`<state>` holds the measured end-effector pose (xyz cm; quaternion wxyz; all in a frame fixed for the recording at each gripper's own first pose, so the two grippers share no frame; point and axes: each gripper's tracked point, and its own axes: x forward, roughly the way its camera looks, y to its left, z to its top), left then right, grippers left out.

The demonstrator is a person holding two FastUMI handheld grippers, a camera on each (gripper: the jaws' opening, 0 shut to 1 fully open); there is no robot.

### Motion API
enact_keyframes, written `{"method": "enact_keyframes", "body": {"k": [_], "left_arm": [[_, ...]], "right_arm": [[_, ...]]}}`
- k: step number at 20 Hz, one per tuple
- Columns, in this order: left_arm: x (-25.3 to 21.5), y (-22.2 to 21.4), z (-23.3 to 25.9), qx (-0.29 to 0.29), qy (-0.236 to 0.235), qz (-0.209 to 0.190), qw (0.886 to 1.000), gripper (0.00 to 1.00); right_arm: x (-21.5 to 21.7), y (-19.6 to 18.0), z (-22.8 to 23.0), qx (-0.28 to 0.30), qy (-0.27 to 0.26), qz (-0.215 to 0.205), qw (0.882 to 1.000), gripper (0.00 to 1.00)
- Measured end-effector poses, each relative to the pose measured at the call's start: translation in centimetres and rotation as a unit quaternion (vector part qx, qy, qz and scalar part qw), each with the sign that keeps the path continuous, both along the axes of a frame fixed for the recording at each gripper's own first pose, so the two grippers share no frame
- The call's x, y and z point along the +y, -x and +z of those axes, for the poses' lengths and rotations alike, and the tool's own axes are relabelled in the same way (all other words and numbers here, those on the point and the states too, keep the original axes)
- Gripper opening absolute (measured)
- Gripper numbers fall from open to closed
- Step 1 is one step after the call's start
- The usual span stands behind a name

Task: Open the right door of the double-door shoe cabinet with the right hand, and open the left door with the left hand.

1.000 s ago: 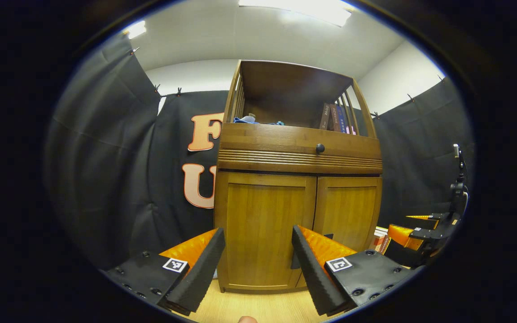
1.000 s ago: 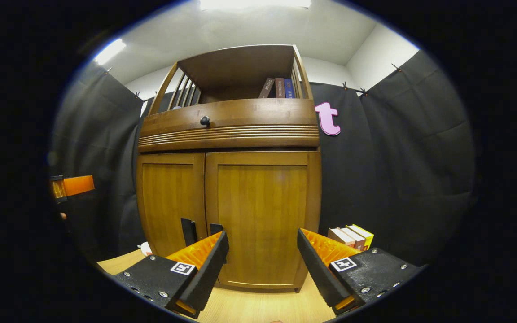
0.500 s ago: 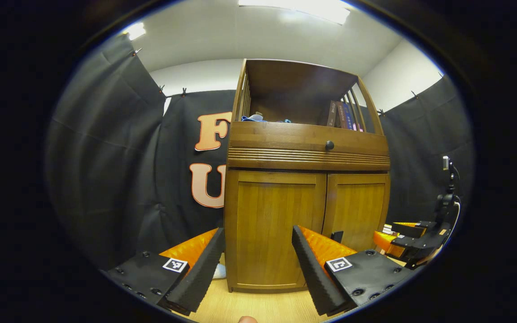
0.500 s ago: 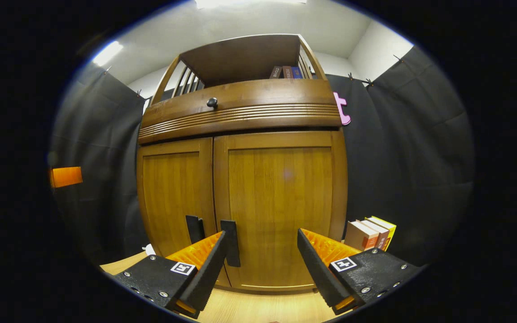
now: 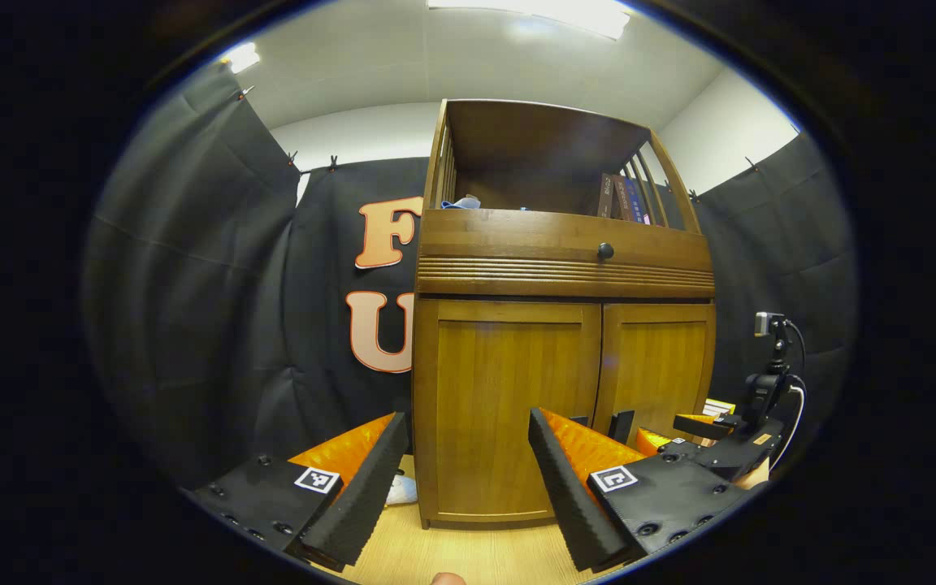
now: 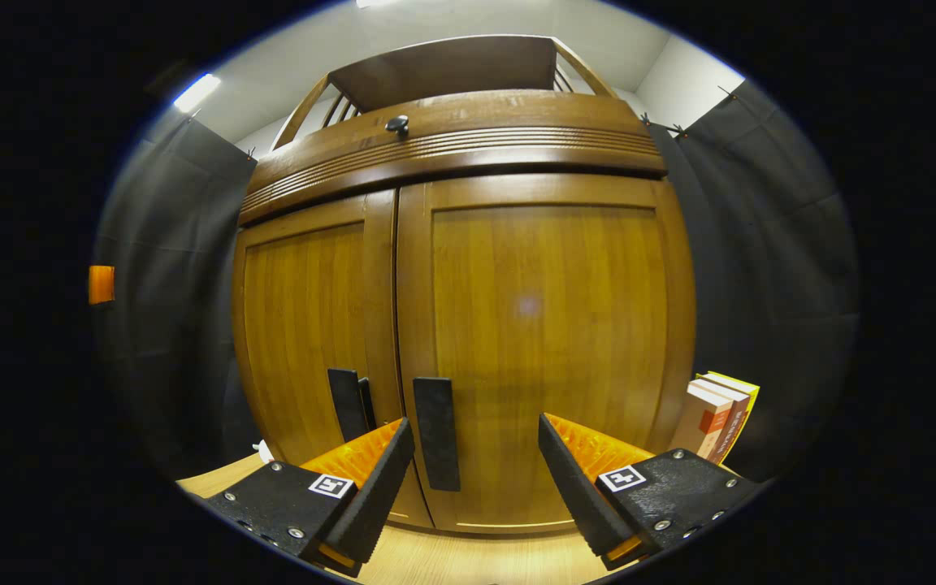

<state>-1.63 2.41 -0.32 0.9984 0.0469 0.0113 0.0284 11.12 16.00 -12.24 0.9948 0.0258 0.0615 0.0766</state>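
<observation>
A black-draped booth is seen, the shoe cabinet (image 6: 468,325) on pale flooring, both doors closed. The right gripper (image 6: 472,475) is held spread just short of the right door's handle (image 6: 436,433); the left gripper (image 5: 468,471) gapes, farther back. Misaligned, the handle could be missed.

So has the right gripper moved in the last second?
Yes. The right gripper has moved toward the wooden shoe cabinet: its right door looms larger, and the dark handle now sits between the open fingers.
</observation>
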Motion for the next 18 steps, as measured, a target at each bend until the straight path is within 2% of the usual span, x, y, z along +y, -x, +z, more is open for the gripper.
{"method": "enact_keyframes", "body": {"k": [6,7,11,12,14,15,18], "left_arm": [[1.2,-0.5,-0.6,0.004,0.003,0.009,1.000,0.94],[1.3,-0.4,-0.7,0.004,0.003,0.010,1.000,0.94],[1.9,-0.6,-1.2,0.005,0.002,0.014,1.000,0.94],[2.1,-0.7,-1.3,0.006,0.003,0.014,1.000,0.94],[2.2,-0.9,-1.6,0.010,0.005,0.015,1.000,0.94],[2.3,-0.8,-1.7,0.010,0.005,0.015,1.000,0.94],[2.5,-0.8,-1.7,0.009,0.009,0.017,1.000,0.94]], "right_arm": [[2.1,-2.4,-2.3,0.015,0.001,0.002,1.000,0.94],[2.4,-2.7,-2.7,0.017,0.001,0.002,1.000,0.90],[3.0,-4.1,-3.6,0.024,0.002,0.000,1.000,0.63],[3.1,-4.3,-3.9,0.026,0.002,-0.001,1.000,0.63],[3.1,-4.7,-4.1,0.028,0.001,-0.003,1.000,0.47],[3.4,-4.9,-4.2,0.029,-0.002,0.000,1.000,0.54],[3.4,-4.9,-4.2,0.031,-0.002,-0.001,1.000,0.36]]}}
